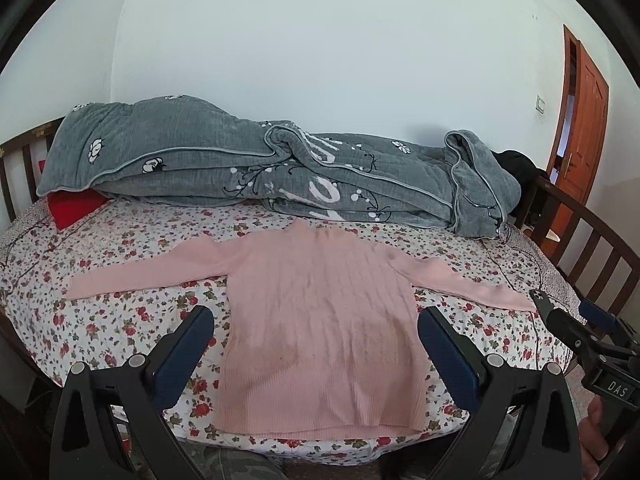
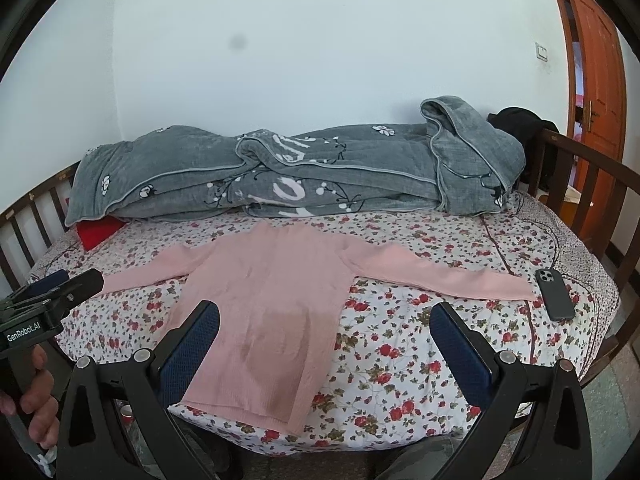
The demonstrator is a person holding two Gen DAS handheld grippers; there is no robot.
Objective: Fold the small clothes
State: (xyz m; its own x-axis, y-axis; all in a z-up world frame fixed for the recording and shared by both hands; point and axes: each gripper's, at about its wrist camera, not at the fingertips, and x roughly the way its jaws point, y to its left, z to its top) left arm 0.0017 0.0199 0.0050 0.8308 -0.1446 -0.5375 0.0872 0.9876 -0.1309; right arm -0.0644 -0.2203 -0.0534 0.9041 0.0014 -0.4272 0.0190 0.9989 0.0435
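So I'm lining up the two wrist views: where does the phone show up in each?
Left wrist: the phone is not visible; the right gripper covers that spot, past the right cuff of the pink sweater.
Right wrist: the phone lies on the floral sheet, just right of that cuff.
Shared landmark: the grey quilt behind the sweater.

Red item (image 1: 74, 206) at 9 o'clock: mostly buried under grey quilt (image 1: 224, 160), identity unclear. Black bundle (image 2: 520, 120) at 2 o'clock half hidden behind quilt. Left-view phone concealed by right gripper (image 1: 560, 312).
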